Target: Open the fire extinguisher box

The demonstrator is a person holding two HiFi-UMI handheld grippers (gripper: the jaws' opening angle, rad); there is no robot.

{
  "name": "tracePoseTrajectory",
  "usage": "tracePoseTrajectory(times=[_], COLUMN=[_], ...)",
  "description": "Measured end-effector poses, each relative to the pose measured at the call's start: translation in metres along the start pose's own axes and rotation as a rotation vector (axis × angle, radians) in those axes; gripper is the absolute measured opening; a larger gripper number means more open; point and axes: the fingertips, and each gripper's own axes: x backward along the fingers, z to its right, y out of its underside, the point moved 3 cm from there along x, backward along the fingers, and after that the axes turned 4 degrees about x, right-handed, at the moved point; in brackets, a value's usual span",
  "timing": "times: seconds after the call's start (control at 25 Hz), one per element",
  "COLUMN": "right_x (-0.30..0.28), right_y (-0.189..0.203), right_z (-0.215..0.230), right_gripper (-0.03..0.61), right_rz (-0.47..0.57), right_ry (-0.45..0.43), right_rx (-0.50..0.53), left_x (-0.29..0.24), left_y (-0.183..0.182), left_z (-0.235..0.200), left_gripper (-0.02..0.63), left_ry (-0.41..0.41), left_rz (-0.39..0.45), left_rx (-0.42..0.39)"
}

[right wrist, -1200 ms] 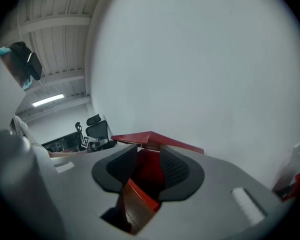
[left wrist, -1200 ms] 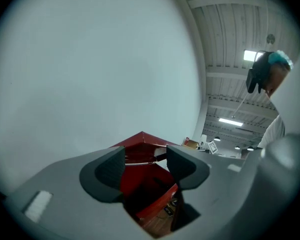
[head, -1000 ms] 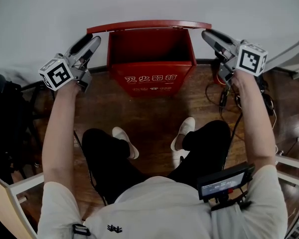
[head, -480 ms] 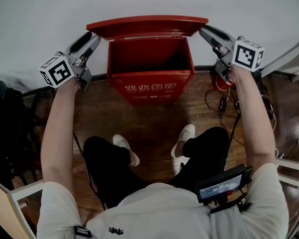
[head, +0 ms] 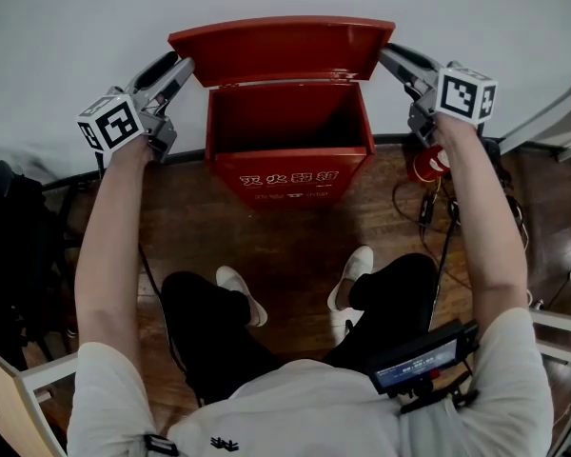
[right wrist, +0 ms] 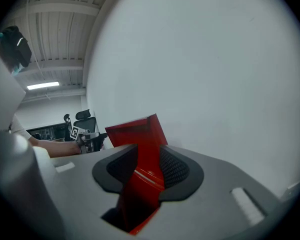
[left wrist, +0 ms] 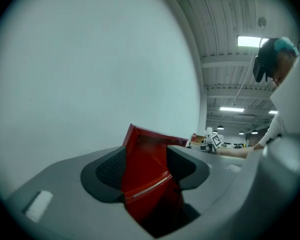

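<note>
A red fire extinguisher box (head: 290, 165) stands on the wood floor against the white wall, its inside dark and its front printed with white characters. Its lid (head: 282, 50) is raised, tilted up and back. My left gripper (head: 184, 65) is shut on the lid's left end and my right gripper (head: 385, 55) on its right end. In the left gripper view the red lid (left wrist: 147, 176) fills the gap between the pads (left wrist: 110, 169). The right gripper view shows the lid (right wrist: 142, 164) pinched the same way, with the other gripper (right wrist: 82, 136) beyond it.
The person sits in front of the box, with feet (head: 238, 288) in white shoes on the floor. Black cables (head: 428, 208) and a red object (head: 426, 163) lie right of the box. A dark bag (head: 9, 236) is at the left and pale frame pieces (head: 552, 122) at the right.
Both grippers have risen with the lid. It has swung from nearly edge-on above the box to tilted well up and back, showing its underside.
</note>
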Motion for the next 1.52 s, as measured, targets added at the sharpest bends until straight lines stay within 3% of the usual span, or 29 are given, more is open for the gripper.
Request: tracePoseTrajectory(times=[0.48, 1.04, 1.24, 1.52], right_x=[-0.025, -0.016, 0.004, 0.058], right_y=[0.002, -0.007, -0.008, 0.003], right_z=[0.006, -0.002, -0.024, -0.085], right_gripper=[0.137, 0.137, 0.137, 0.140], right_rz=[-0.052, -0.065, -0.084, -0.071], right_ry=[0.007, 0.025, 0.029, 0.018], right_rx=[0.071, 0.116, 0.154, 0.216], left_x=[-0.019, -0.011, 0.007, 0.059], left_y=[-0.002, -0.015, -0.019, -0.012], left_z=[-0.025, -0.008, 0.020, 0.095], left_gripper=[0.249, 0.250, 0.250, 0.249], left_ry=[-0.021, -0.007, 0.020, 0.090], left_rz=[-0.058, -0.069, -0.070, -0.097], left_rx=[-0.047, -0.082, -0.093, -0.136])
